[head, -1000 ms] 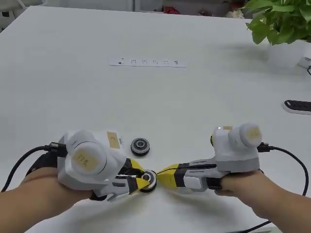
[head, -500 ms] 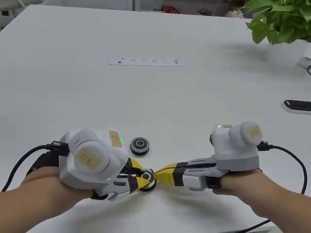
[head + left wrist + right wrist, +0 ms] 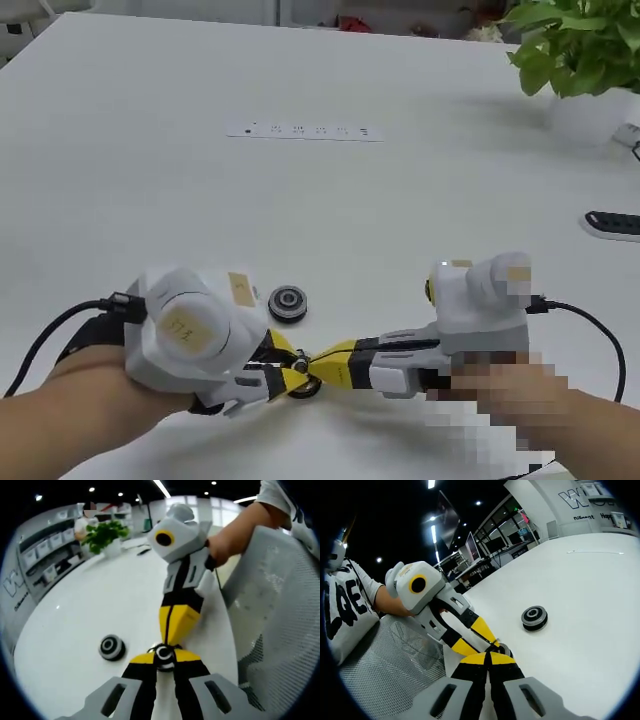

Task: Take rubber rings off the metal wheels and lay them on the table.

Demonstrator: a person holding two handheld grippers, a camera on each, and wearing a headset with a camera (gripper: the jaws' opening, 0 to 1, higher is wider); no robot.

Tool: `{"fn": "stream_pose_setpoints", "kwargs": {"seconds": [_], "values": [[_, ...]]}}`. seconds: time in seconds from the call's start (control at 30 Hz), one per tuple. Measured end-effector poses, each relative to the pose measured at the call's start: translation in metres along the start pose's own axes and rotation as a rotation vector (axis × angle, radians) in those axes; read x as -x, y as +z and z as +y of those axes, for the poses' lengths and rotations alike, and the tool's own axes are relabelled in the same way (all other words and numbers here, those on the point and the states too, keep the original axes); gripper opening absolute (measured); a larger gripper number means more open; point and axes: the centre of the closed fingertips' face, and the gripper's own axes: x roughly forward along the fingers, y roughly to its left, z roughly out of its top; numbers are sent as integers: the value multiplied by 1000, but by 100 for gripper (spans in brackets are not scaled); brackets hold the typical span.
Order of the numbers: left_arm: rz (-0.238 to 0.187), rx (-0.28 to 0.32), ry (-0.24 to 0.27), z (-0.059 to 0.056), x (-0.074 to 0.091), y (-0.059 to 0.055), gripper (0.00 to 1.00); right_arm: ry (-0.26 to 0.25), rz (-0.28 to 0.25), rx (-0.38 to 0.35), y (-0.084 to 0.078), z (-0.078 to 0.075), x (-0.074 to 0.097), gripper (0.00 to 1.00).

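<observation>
A small metal wheel with a black rubber ring is clamped between the yellow-tipped jaws of my left gripper, low over the table's near edge. My right gripper comes in from the right with its jaws pressed together, their tips right at the wheel's rim, seemingly pinching the thin ring. In the left gripper view the right gripper points straight down at the wheel. A second wheel with its black ring lies flat on the white table just beyond the left gripper; it also shows as the second wheel and the second wheel.
A white power strip lies mid-table. A potted plant stands at the far right corner, and a black strip lies at the right edge. A mesh chair sits behind the table's near edge.
My right gripper has slid left until its tips meet the wheel held by the left gripper. The left gripper has stayed nearly in place, as has the loose wheel.
</observation>
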Motion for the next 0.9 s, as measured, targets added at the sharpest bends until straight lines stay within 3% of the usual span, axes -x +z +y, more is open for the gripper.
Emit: {"fn": "stream_pose_setpoints", "kwargs": {"seconds": [0.07, 0.7, 0.9], "values": [[0, 0, 0, 0, 0, 0, 12, -30, 31, 50, -3, -4, 1, 0], [-20, -41, -3, 0, 0, 2, 14, -51, 12, 40, -2, -12, 5, 0], [-28, -15, -13, 2, 4, 2, 18, -52, 1, 38, 1, -13, 6, 0]]}}
